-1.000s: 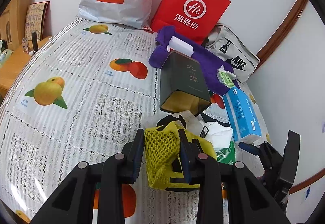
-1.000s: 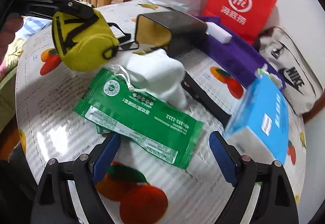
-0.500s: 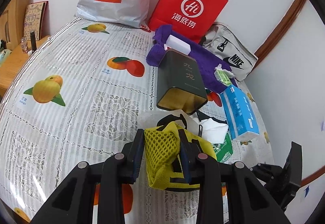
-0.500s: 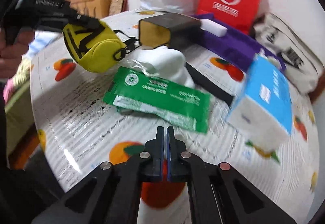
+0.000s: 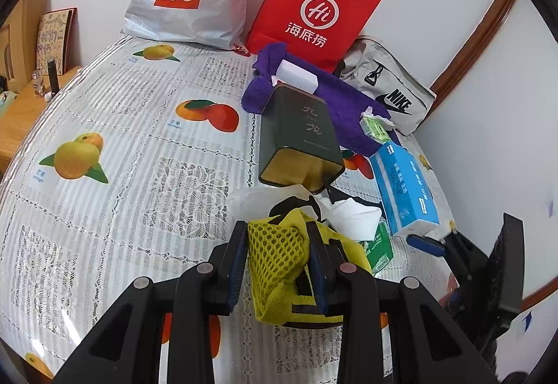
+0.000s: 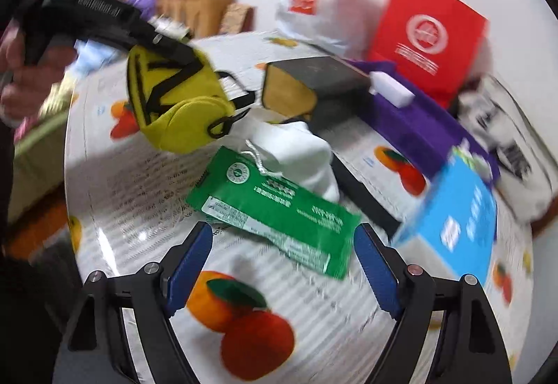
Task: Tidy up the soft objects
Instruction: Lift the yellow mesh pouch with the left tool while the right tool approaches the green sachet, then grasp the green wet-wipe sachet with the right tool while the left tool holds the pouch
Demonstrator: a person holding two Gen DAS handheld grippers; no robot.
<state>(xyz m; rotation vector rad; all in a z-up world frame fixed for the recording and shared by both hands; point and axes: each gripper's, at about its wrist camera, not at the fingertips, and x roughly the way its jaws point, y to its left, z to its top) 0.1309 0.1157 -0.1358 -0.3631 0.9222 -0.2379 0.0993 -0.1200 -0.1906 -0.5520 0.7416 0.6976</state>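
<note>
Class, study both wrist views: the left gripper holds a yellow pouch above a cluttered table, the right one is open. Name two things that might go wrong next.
1. The left gripper pinches only the mesh side of the yellow pouch; its hanging black strap might snag the open tin.
2. The right gripper, open and blurred with motion, may crumple the green packet or knock the blue tissue box.

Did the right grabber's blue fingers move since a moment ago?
Yes. The right gripper was shut half a second ago; now its fingers stand wide apart, before the green packet.
</note>
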